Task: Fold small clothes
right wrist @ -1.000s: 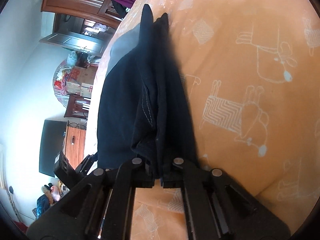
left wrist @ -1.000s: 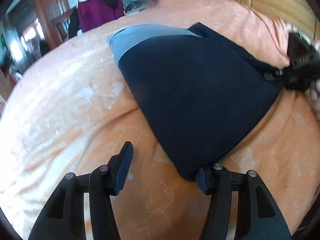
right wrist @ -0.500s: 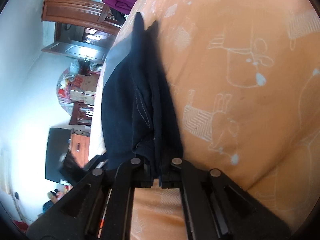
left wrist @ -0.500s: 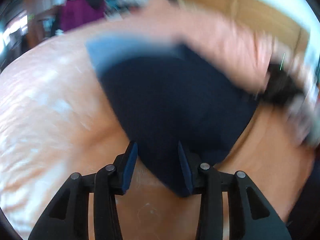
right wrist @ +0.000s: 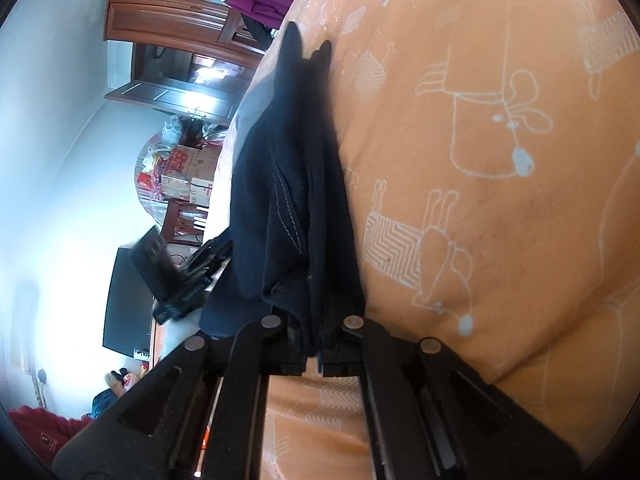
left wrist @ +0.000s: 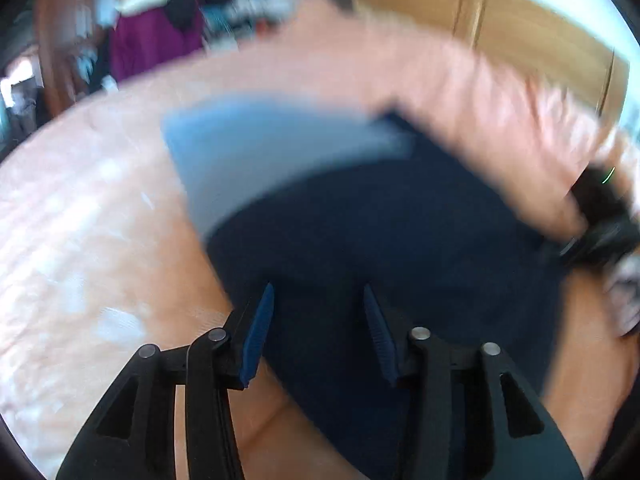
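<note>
Two grippers on one dark navy garment (left wrist: pixel 400 248), laid flat on orange printed bedsheet (right wrist: pixel 500 220). Right gripper (right wrist: pixel 315 354): jaws clenched on bunched edge w/ visible stitching. Left gripper (left wrist: pixel 316 320): jaws released, straddling near corner, not yet closed. Advise: seat corner deep btwn pads, clamp, lift both ends level, fold toward pale grey-blue band (left wrist: pixel 256 152). Fabric soft, matte, limp; view blurred.

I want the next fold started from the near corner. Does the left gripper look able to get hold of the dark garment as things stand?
Probably yes. The left gripper is open with the dark garment already lying between its fingers, and nothing blocks it. The right gripper already pinches the far edge.
</note>
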### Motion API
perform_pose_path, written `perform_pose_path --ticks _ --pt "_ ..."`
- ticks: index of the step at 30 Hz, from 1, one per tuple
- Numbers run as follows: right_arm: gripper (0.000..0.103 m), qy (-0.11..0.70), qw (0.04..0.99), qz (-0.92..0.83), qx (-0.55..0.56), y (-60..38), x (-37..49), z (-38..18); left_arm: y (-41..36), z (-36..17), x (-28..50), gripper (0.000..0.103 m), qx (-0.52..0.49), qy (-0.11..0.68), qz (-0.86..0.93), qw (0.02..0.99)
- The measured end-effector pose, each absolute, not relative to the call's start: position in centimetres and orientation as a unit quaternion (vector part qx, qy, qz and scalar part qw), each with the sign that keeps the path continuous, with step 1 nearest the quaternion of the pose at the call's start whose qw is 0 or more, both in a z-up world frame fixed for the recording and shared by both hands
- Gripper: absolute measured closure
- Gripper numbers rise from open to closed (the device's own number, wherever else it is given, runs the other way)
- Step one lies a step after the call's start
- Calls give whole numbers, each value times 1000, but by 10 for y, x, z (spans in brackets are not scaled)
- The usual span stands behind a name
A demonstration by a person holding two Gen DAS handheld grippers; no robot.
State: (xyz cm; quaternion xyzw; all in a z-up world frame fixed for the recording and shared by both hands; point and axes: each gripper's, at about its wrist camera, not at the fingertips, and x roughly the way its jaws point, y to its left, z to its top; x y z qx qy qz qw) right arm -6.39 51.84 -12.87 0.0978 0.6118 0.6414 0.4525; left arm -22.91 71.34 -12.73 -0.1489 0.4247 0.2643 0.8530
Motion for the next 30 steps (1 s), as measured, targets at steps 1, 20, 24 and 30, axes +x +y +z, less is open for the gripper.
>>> perform_pose_path --ticks 1,20,24,30 --pt "103 611 451 643 100 518 -63 -130 714 -127 -229 52 -143 422 261 856" --pt "103 602 440 657 111 513 -62 -135 788 -87 -194 59 -144 386 230 882" --pt "103 601 438 659 113 514 -60 -136 701 -63 -251 58 -161 360 158 905" --pt "103 603 439 657 111 514 -59 -135 622 -108 -286 50 -134 448 148 872"
